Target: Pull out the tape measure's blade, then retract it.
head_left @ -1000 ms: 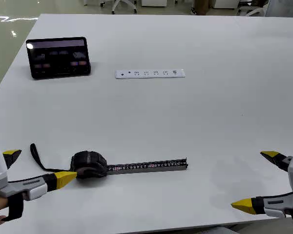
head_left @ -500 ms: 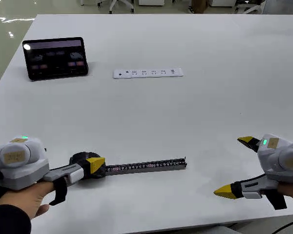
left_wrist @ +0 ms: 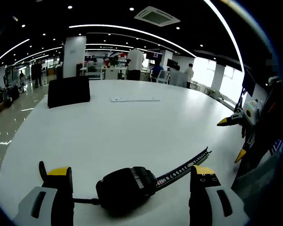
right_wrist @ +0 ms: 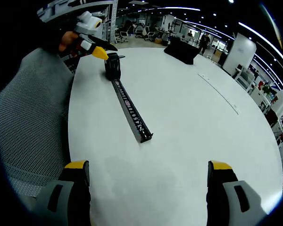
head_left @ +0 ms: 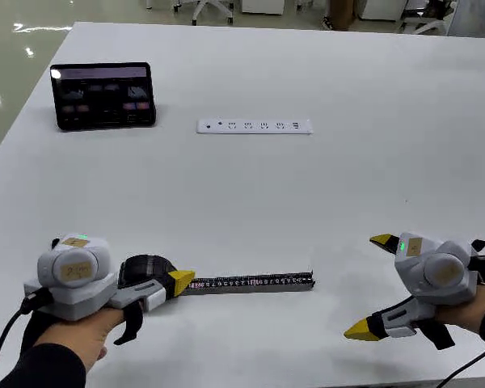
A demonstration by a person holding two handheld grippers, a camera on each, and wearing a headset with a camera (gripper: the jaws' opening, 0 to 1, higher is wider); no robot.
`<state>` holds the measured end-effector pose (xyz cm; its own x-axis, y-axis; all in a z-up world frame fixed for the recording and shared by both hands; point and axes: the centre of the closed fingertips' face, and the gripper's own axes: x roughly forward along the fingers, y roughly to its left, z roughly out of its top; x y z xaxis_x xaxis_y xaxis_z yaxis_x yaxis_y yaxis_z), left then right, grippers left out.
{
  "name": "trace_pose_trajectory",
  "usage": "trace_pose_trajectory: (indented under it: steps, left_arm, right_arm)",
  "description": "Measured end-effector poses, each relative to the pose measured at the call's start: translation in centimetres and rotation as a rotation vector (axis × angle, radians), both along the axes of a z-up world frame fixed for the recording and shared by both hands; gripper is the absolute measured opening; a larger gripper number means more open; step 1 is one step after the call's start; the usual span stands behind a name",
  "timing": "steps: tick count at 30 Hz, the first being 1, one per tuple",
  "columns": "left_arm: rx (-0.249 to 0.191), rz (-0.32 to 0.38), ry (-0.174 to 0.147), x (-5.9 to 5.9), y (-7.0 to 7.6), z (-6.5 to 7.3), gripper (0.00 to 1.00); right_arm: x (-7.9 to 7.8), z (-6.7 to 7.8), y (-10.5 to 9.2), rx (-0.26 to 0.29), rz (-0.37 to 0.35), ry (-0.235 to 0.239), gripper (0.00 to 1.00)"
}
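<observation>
Blade out, retraction left to do — tape measure [head_left: 145,273] sits lower left in the head view.
Its blade [head_left: 250,281] lies extended toward centre; left gripper [left_wrist: 131,170] spread astride the case, right gripper [head_left: 368,284] spread at lower right — well clear.

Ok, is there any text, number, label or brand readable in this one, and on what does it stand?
Nothing can be quoted with confidence.
On the tape measure blade: a row of printed digits and scale marks, too small to read reliably.
On the tablet: a lit screen with coloured tiles, blurred, no words legible.
On the power strip: small dark marks by the sockets, too small to read.
</observation>
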<state>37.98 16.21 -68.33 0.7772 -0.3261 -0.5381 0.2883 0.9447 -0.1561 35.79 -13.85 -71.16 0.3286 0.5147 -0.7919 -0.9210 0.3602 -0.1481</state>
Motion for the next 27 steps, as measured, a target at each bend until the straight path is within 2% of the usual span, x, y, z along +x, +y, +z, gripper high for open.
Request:
trace_pose_trajectory:
  steps: [2,6,9,10,11,12,14,15,16,17,20,22,25,27]
  left_arm:
    - [0.003,-0.004,0.023,-0.1,-0.2,-0.6,1.00]
    - [-0.011,0.006,0.041,0.1,0.0,-1.6,1.00]
    - [0.009,0.032,0.026,0.5,0.5,-2.0,1.00]
    - [0.015,0.072,0.009,0.8,1.1,-1.9,1.00]
    - [-0.003,0.087,0.007,0.9,1.1,-1.9,1.00]
    - [-0.024,0.096,-0.009,1.1,1.1,-1.8,1.00]
    - [-0.032,0.111,-0.005,1.1,1.2,-2.0,1.00]
    - [-0.025,0.106,-0.005,1.1,1.2,-2.1,1.00]
    - [0.006,0.081,-0.006,1.0,1.2,-2.3,1.00]
    - [0.003,0.082,-0.006,1.1,1.2,-2.4,1.00]
    - [-0.023,0.105,-0.009,1.1,1.2,-2.2,1.00]
    - [-0.023,0.104,-0.003,0.9,1.1,-2.3,1.00]
    - [-0.024,0.111,0.003,1.0,1.4,-2.5,0.99]
    - [-0.026,0.123,0.009,1.0,1.6,-2.6,1.00]
  right_arm:
    - [0.2,0.0,0.3,-0.008,0.028,0.002,0.98]
    - [0.7,-0.3,1.1,-0.032,0.086,0.024,0.93]
    - [1.3,-0.4,1.5,-0.051,0.121,0.031,0.90]
    - [1.6,-0.5,1.8,-0.057,0.133,0.033,0.89]
    - [1.8,-0.5,2.0,-0.059,0.139,0.034,0.88]
    - [2.0,-0.6,2.2,-0.057,0.144,0.035,0.87]
    - [2.3,-0.8,2.8,-0.059,0.164,0.049,0.84]
    - [2.3,-0.9,3.0,-0.061,0.172,0.059,0.81]
    - [2.2,-1.2,3.4,-0.064,0.186,0.083,0.77]
    - [2.2,-1.5,3.5,-0.072,0.197,0.090,0.71]
    - [2.3,-2.3,4.4,-0.099,0.243,0.108,0.65]
    - [2.2,-2.6,4.8,-0.106,0.259,0.121,0.58]
    - [2.1,-3.2,5.2,-0.122,0.274,0.162,0.42]
    - [2.0,-3.3,5.5,-0.123,0.291,0.168,0.36]
